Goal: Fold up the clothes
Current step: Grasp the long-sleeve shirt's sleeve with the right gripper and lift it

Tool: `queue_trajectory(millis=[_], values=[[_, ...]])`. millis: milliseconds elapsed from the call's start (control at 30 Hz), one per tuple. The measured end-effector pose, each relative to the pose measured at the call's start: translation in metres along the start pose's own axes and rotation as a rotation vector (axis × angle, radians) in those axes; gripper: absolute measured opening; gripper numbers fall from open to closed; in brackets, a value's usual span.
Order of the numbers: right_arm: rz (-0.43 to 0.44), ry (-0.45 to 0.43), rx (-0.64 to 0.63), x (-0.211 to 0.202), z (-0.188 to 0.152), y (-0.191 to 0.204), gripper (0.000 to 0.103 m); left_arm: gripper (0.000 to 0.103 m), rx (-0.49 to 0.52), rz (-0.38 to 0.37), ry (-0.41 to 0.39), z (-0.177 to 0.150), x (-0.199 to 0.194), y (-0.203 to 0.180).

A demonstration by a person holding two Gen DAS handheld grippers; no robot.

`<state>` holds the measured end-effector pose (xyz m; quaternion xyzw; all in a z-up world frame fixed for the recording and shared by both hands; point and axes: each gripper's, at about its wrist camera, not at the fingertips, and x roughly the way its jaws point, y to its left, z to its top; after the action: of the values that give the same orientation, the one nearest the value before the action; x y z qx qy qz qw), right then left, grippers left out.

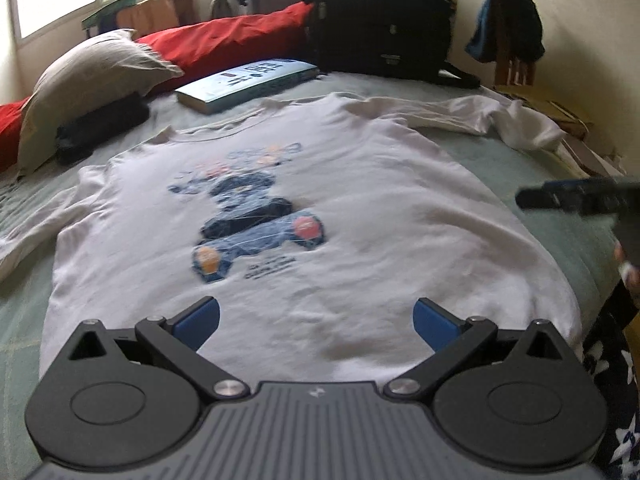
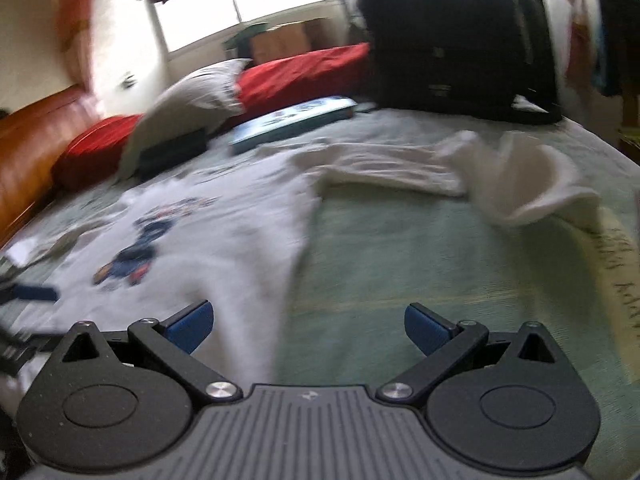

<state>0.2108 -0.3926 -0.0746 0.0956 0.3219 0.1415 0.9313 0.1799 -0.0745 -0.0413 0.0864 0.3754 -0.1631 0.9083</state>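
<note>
My left hand-held gripper (image 1: 316, 322) hangs released, its blue-padded fingers spread wide and holding nothing, just above the near hem of the white long-sleeved shirt with a dark blue cartoon print (image 1: 288, 208). That shirt lies spread flat, print up, on the pale green bedspread (image 1: 520, 184), its collar pointing away from me toward the flat light-blue box (image 1: 248, 82) beyond it. One sleeve trails off to the left of the shirt's body; the other stretches to the right and ends in a rumpled heap (image 1: 524, 128).

My right hand-held gripper (image 2: 309, 326) is likewise released and empty, fingers apart. It hovers over the shirt's right edge, so that white cloth lies under its left finger and bare bedspread under its right one. The crumpled sleeve (image 2: 516, 180) lies well beyond it.

Past the box stand a large black backpack (image 1: 380, 16), a beige pillow (image 1: 88, 76) and a long red cushion (image 1: 228, 40).
</note>
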Motion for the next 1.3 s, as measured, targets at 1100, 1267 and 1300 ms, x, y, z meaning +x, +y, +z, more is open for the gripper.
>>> queue_trajectory(millis=[1100, 1267, 1300], values=[[0.001, -0.189, 0.343, 0.044, 0.083, -0.144, 0.103, 0.102, -0.005, -0.024, 0.053, -0.007, 0.022, -0.005], [0.013, -0.198, 0.394, 0.045, 0.093, -0.163, 0.103, 0.102, -0.002, -0.025, 0.054, -0.007, 0.022, -0.005], [0.007, -0.208, 0.398, 0.043, 0.097, -0.166, 0.103, 0.102, -0.003, -0.025, 0.054, -0.007, 0.022, -0.004]])
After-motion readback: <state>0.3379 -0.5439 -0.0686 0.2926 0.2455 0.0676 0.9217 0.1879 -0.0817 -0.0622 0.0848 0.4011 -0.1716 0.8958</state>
